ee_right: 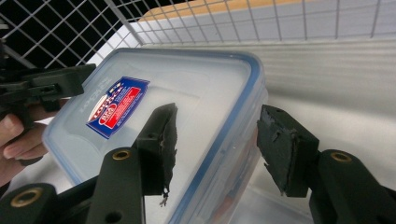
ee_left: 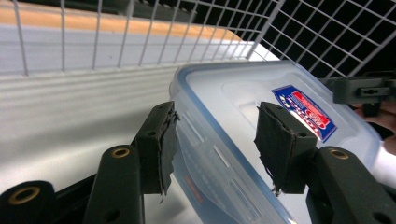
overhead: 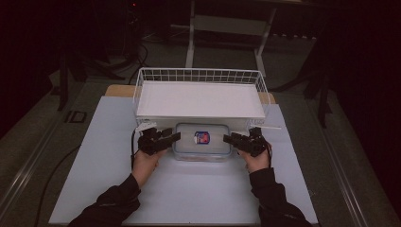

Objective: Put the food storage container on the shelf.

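Two grippers are seen flanking a clear lidded container on the white table, just in front of a white wire basket. From the high view, the left gripper is placed at the container's left end and the right gripper at its right end, each held in a hand with a dark sleeve; how the pads sit against the box cannot be judged from there.

That detail is given by the gripper views. In the left gripper view, the left gripper is shown with its jaws apart, straddling the blue-rimmed edge of the container, one pad outside the wall and one above the lid, neither pressed on. The red and blue label is seen beyond, and the other gripper at the far right. In the right gripper view, the right gripper likewise has its jaws apart astride the rim of the container, with gaps on both sides.

Directly behind the container, the way is blocked by the basket's front wall, with little room left between them. Open table surface is left in front of the container and to both sides, out to the table's edges.
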